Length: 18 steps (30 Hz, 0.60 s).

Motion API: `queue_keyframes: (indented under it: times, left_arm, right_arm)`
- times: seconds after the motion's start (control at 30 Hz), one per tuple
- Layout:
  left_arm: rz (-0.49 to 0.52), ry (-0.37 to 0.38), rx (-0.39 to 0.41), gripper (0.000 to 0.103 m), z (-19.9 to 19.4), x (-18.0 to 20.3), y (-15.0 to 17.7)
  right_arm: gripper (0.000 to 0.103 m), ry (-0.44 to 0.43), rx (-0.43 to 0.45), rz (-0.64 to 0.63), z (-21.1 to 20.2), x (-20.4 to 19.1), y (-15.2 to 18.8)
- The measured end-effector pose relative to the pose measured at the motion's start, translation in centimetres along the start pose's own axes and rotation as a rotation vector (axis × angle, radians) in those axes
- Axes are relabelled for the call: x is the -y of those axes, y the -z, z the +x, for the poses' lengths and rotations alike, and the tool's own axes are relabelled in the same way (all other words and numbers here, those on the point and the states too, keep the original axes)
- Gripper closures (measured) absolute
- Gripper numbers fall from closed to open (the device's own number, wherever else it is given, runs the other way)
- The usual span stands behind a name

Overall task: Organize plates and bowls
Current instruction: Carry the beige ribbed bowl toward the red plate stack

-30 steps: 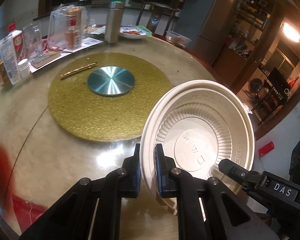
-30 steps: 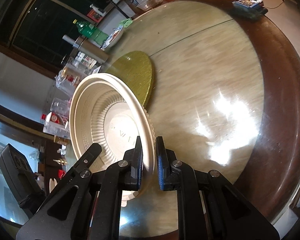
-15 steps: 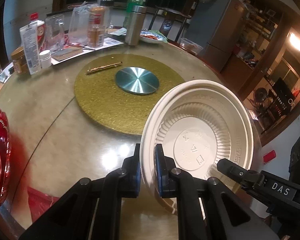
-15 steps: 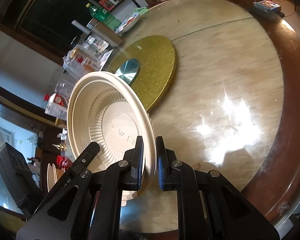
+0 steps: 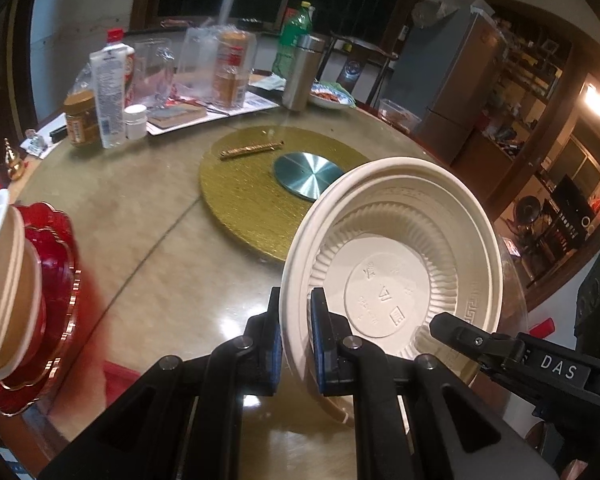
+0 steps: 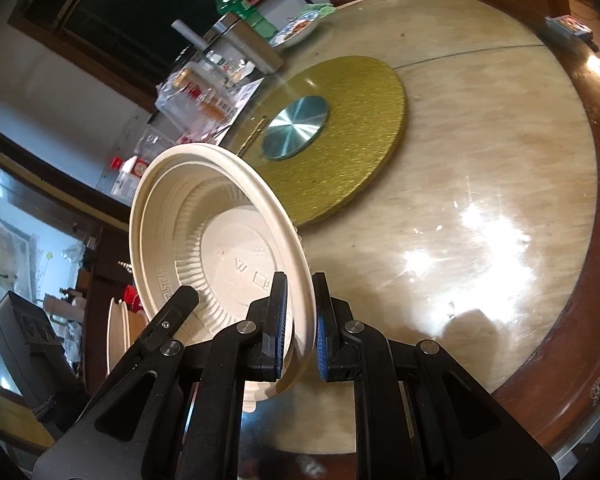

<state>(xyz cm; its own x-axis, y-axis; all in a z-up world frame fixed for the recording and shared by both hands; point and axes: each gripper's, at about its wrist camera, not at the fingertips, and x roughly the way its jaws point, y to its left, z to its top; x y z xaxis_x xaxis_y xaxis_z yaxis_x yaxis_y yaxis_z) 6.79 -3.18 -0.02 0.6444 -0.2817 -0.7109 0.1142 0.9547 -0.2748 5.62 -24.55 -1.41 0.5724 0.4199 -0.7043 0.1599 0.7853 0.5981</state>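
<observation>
A cream disposable bowl point(image 5: 400, 264) is held in the air above the round table between both grippers. My left gripper point(image 5: 295, 334) is shut on its left rim. My right gripper point(image 6: 300, 320) is shut on its opposite rim; the bowl shows in the right wrist view point(image 6: 220, 248) too. The right gripper's finger point(image 5: 472, 334) shows at the bowl's lower right in the left wrist view. A stack of paper bowls point(image 5: 4, 288) sits on red scalloped plates point(image 5: 56, 264) at the table's left edge.
A gold turntable mat point(image 5: 252, 184) with a metal disc point(image 5: 308, 170) lies mid-table. Bottles, jars and bags point(image 5: 112, 92) crowd the far side, with a steel flask point(image 5: 300, 72) and a food plate point(image 5: 332, 98). The table's wooden rim point(image 6: 580, 320) runs right.
Both grippers have carried the bowl leftward; the red plates and stacked paper bowls have come into the left wrist view. The grip on the bowl is unchanged.
</observation>
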Motion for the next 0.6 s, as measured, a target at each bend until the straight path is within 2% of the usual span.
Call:
queue_keyframes:
  times: [0.4, 0.6]
  left_arm:
    - [-0.059, -0.041, 0.052, 0.092, -2.4, -4.2, -0.3]
    - [-0.086, -0.055, 0.078, 0.092, -3.8, -6.1, -0.3]
  right_arm:
    - [0.091, -0.046, -0.029, -0.091, 1.6, -4.6, 0.7]
    - [0.091, -0.036, -0.026, -0.163, 2.4, -7.6, 1.3]
